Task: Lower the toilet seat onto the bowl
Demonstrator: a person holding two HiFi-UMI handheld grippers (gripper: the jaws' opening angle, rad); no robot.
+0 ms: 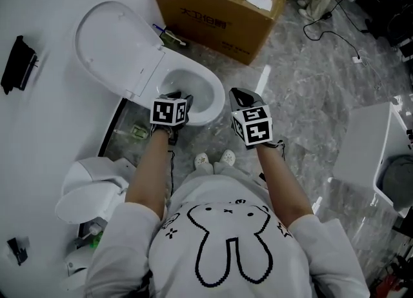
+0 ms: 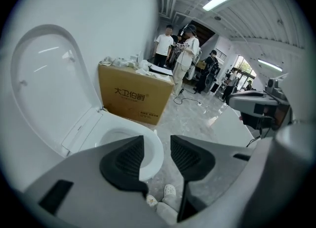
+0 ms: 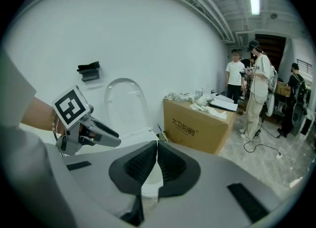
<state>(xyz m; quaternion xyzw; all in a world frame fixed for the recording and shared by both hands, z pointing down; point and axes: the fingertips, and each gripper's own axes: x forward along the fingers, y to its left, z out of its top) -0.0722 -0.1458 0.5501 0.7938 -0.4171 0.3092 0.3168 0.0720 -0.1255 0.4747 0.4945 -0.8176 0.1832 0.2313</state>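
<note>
So the toilet seat (image 1: pixel 115 46) is up, leaning back against the white wall (might be seat and lid stacked together, hard to tell from here), and the bowl (image 1: pixel 213 106) under it is uncovered. Both claws hover just in front of the bowl's near rim, touching nothing. The left claw (image 2: pixel 157 147) has its jaws partly apart with nothing in the gap, only the rim behind it. The right claw (image 3: pixel 156 149) is pinched nearly shut, empty too. A cardboard box (image 1: pixel 216 22) sits right beside the toilet.
</note>
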